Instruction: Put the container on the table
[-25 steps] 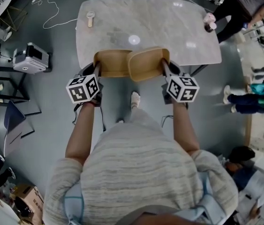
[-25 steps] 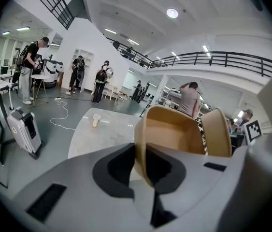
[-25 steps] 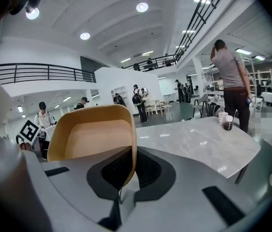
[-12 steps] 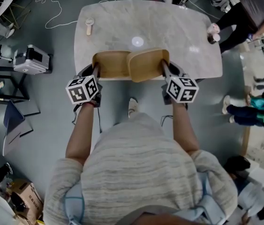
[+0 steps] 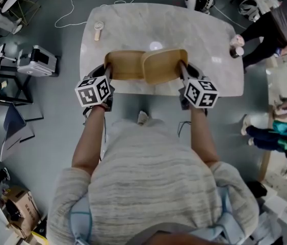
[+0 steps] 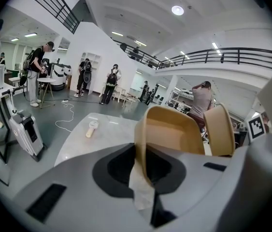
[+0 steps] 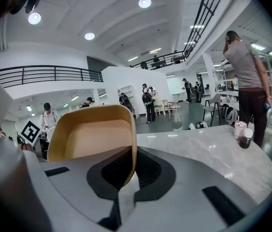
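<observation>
Two tan, tub-shaped containers hang side by side over the near edge of the marble table (image 5: 194,29). My left gripper (image 5: 107,74) is shut on the outer rim of the left container (image 5: 124,65). My right gripper (image 5: 182,72) is shut on the outer rim of the right container (image 5: 164,65), which tilts and overlaps the left one. In the left gripper view the left container (image 6: 174,132) has its wall pinched by that gripper (image 6: 143,175), and the right container (image 6: 220,129) shows beyond it. In the right gripper view the right container (image 7: 94,139) is clamped by that gripper (image 7: 128,178).
A small hand-held fan (image 5: 99,30) lies at the table's far left. A cup and a dark jar (image 5: 236,45) stand at its right edge, next to a person (image 5: 281,19). A grey machine (image 5: 36,61) and a cable (image 5: 72,6) are on the floor to the left.
The person has stepped closer to the table. Both containers have moved forward, from the table's near edge to further over its top. Both grips are unchanged.
</observation>
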Action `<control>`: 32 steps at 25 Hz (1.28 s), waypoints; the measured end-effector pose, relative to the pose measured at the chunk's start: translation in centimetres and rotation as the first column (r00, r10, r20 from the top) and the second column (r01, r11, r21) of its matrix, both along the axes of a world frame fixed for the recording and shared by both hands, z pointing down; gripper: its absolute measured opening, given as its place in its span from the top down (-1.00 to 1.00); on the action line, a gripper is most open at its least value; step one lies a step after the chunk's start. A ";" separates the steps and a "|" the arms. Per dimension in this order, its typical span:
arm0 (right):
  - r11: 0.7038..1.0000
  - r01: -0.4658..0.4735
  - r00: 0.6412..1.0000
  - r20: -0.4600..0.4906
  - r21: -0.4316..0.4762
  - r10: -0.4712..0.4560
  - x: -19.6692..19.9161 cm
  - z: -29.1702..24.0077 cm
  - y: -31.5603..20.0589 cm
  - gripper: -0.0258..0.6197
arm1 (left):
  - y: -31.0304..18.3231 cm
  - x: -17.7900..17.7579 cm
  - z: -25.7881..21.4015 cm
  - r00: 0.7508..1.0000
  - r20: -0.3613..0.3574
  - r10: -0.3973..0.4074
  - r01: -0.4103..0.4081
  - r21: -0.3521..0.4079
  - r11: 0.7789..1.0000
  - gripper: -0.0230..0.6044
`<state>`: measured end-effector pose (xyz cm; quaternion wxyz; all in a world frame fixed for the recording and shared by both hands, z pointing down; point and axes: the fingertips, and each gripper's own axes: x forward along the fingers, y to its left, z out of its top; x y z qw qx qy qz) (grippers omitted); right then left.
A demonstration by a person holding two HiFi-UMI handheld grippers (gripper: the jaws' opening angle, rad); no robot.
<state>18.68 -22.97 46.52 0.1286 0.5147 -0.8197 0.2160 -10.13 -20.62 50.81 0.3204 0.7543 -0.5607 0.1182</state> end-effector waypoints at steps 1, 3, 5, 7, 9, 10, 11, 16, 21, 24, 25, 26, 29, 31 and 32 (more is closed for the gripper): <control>1.000 0.000 1.000 0.004 0.000 0.000 0.0 0.0 -0.3 0.91 | -0.2 0.0 0.0 1.000 0.002 -0.001 0.001 -0.001 1.000 0.80; 1.000 -0.003 1.000 0.010 -0.001 0.003 0.0 -0.1 -0.9 0.91 | -0.8 -0.2 0.0 1.000 0.008 -0.004 0.004 -0.005 1.000 0.80; 1.000 -0.010 1.000 0.009 -0.001 0.010 0.2 0.1 -1.3 0.91 | -1.4 -0.3 0.2 1.000 0.012 -0.004 0.004 -0.008 1.000 0.80; 1.000 -0.024 1.000 0.012 -0.001 0.024 0.4 0.1 -1.9 0.91 | -2.2 -0.5 0.5 1.000 0.013 -0.001 0.001 -0.011 1.000 0.80; 0.999 -0.033 0.999 0.015 -0.005 0.034 0.4 0.1 -2.2 0.91 | -2.8 -0.6 0.9 1.000 0.012 0.003 -0.003 -0.023 1.000 0.80; 0.999 -0.036 0.999 0.014 -0.007 0.036 0.4 0.1 -2.3 0.91 | -3.0 -0.6 1.0 1.000 0.013 0.003 -0.003 -0.029 1.000 0.80; 0.999 -0.037 0.999 0.013 -0.007 0.037 0.3 0.0 -2.4 0.91 | -3.3 -0.7 1.2 1.000 0.015 0.004 -0.003 -0.036 0.999 0.80; 0.998 -0.059 0.998 0.014 -0.010 0.059 0.0 -0.1 -3.3 0.91 | -4.6 -1.2 3.1 1.000 0.013 0.018 -0.017 -0.089 0.996 0.80; 0.998 -0.061 0.998 0.007 -0.020 0.061 -0.4 0.4 -3.7 0.91 | -5.2 -1.4 5.5 1.000 0.015 0.026 -0.024 -0.152 0.988 0.80; 0.997 -0.067 0.998 0.007 -0.025 0.067 -0.6 0.6 -3.8 0.91 | -5.4 -1.6 6.7 0.999 0.019 0.035 -0.031 -0.181 0.983 0.80; 0.997 -0.069 0.998 0.005 -0.026 0.069 -0.5 0.7 -3.9 0.91 | -5.6 -1.7 7.1 0.999 0.022 0.036 -0.031 -0.186 0.982 0.80; 0.997 -0.071 0.997 0.001 -0.027 0.071 -0.5 0.7 -4.0 0.91 | -5.8 -1.9 7.4 0.999 0.024 0.035 -0.030 -0.192 0.981 0.80; 0.997 -0.078 0.997 -0.009 -0.031 0.077 -0.5 0.8 -4.2 0.91 | -6.1 -2.3 8.8 0.999 0.021 0.028 -0.022 -0.214 0.976 0.80; 0.996 -0.082 0.997 -0.012 -0.034 0.081 -0.5 0.8 -4.2 0.91 | -6.2 -2.4 9.7 1.000 0.018 0.023 -0.019 -0.235 0.972 0.80; 0.996 -0.083 0.996 -0.012 -0.034 0.083 -0.5 0.8 -4.3 0.91 | -6.3 -2.5 10.2 1.000 0.015 0.021 -0.017 -0.247 0.969 0.80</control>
